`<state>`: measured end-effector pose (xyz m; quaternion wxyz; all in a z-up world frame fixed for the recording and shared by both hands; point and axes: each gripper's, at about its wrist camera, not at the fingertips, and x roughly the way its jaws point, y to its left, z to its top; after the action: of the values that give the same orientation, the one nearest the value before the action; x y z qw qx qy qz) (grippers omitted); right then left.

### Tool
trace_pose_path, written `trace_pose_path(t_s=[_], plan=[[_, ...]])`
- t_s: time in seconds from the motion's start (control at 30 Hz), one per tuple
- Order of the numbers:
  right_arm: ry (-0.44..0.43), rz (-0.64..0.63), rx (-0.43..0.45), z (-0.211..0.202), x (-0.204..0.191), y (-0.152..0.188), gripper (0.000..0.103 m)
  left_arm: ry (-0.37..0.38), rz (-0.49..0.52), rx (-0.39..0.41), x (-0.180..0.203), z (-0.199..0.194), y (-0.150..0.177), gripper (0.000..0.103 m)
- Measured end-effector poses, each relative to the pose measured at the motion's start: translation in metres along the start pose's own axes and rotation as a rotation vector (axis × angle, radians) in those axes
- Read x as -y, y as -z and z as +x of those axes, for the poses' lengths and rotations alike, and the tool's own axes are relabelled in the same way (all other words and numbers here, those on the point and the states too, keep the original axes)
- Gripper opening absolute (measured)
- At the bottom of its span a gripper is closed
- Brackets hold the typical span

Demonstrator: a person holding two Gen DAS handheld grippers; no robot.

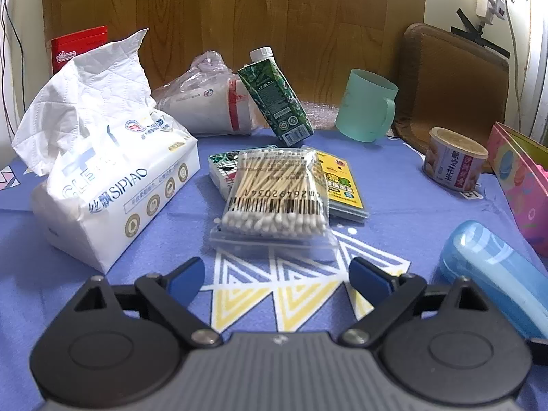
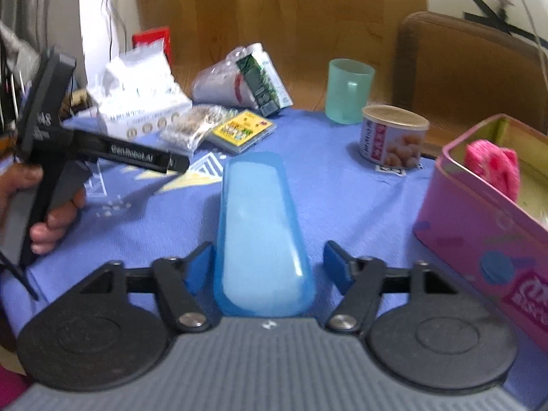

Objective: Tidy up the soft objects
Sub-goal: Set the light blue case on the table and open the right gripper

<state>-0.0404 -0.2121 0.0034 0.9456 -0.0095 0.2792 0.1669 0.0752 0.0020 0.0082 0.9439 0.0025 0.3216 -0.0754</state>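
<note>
a: our left claw [image 1: 275,275] gapes just short of the cotton swab bag [image 1: 274,198].
b: our right claw [image 2: 265,267] straddles the blue case [image 2: 260,233], 2 fingers spread, gripping nothing; pink cloth [image 2: 493,167] sits in the tin [image 2: 479,239].

A white tissue pack [image 1: 113,185] with blue lettering lies on the blue cloth, one crumpled sheet pulled up out of its top. Just beside it, a clear bag of cotton swabs [image 1: 274,198] lies flat with a barcode label on it, resting partly on two flat packets. Well apart from both, a pink fluffy thing [image 2: 493,164] sits inside an open pink tin [image 2: 479,236].
</note>
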Motion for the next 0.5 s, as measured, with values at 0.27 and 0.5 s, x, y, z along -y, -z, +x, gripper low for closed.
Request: trace_pose_path(t_s=[0.27, 0.5], plan=[[-0.017, 0.020, 0.033, -0.025, 0.003, 0.016, 0.078, 0.018, 0.003, 0.009, 0.000, -0.001, 0.000, 0.095], [0.016, 0.019, 0.014, -0.024, 0.011, 0.028, 0.080, 0.027, 0.009, 0.025, 0.001, -0.004, 0.001, 0.097]])
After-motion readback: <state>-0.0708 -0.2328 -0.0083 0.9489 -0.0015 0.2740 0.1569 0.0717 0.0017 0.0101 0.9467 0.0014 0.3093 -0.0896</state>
